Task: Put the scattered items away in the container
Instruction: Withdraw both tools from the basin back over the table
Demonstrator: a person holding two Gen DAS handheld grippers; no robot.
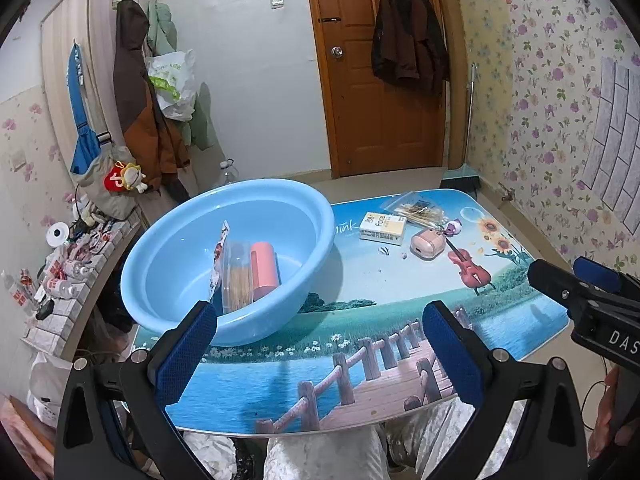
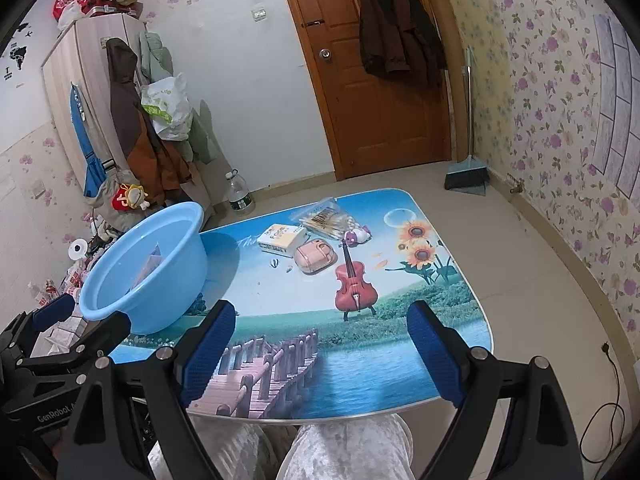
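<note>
Both grippers hovering with fingers apart over the counter (image 2: pixel 440 344)

Left gripper (image 1: pixel 320 344) view is looking into the basin (image 1: pixel 168 280), showing three things lying inside: packet (image 1: pixel 218 256), clear box (image 1: pixel 236 276), pink case (image 1: pixel 265 270); right gripper (image 2: pixel 320 344) view is showing four still lying well apart from the basin: tissues (image 2: pixel 282 237), swab bag (image 2: pixel 326 218), pink pouch (image 2: pixel 314 258), charm (image 2: pixel 358 235)

"face" on tissue pack (image 1: pixel 383 227); "GenRobot" on left hand-held gripper (image 2: pixel 74 322); "DAS" on right hand-held gripper (image 1: pixel 560 276).
</note>
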